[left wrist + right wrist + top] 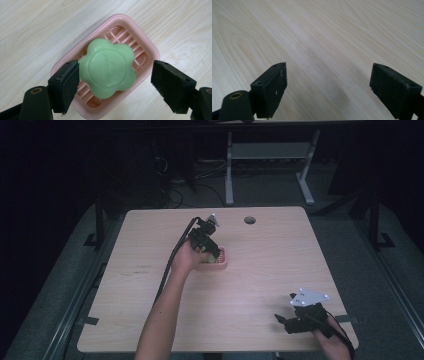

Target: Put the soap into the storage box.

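**Green soap between open jaws, over pink dish**

Seen mid-table: left gripper [209, 246] poised over a pink soap dish [221, 262] on the wooden table [260, 285], jaws spread wide. In the left gripper view, flower-shaped green soap [108, 70] lying on the slatted pink soap dish [147, 47], tilted, lower lobes resting toward the near end of the tray. One pad [70, 81] touching the soap's edge; the other standing well clear of it, a gap of dish and table showing between. No grip on the soap, judging by that gap. Dish's long axis running diagonally across the line between the jaws. Right gripper [292, 320] parked near the front right corner, well apart from the dish, jaws likewise open over bare wood [322, 50], holding nothing. Left hand plainly the nearer one for whatever comes next.
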Tool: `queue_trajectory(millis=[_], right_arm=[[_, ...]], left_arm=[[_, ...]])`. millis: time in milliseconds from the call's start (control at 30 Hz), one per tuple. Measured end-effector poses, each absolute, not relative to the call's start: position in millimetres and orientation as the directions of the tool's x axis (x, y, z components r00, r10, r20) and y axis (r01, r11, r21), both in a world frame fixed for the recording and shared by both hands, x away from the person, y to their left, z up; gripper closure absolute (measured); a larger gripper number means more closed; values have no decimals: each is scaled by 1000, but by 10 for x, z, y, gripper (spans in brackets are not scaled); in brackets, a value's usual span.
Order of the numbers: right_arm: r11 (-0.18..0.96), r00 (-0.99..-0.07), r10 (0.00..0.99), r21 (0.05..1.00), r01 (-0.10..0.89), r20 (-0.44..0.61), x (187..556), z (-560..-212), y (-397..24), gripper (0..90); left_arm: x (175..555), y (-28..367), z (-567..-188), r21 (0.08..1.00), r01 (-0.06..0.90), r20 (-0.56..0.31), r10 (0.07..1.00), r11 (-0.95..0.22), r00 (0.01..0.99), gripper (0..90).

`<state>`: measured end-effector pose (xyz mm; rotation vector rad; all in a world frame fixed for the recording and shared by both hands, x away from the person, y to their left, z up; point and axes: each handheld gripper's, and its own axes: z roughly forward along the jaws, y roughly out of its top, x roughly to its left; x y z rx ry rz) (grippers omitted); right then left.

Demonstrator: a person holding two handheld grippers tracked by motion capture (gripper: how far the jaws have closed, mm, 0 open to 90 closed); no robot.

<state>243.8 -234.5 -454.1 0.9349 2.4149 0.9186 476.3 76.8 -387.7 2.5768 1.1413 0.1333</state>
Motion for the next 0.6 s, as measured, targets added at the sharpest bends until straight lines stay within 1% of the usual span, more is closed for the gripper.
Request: queue_trajectory(millis=[267, 600], right_arm=[[554, -688, 716, 696, 457, -118, 2448, -4548, -2366, 138], [540, -673, 731, 698, 470, -112, 2455, -4553, -2392, 138]], left_arm=[[4651, 802, -3785, 348, 689, -38, 725, -636, 688, 227], [4537, 890, -3736, 352, 675, -32, 712, -649, 701, 225]])
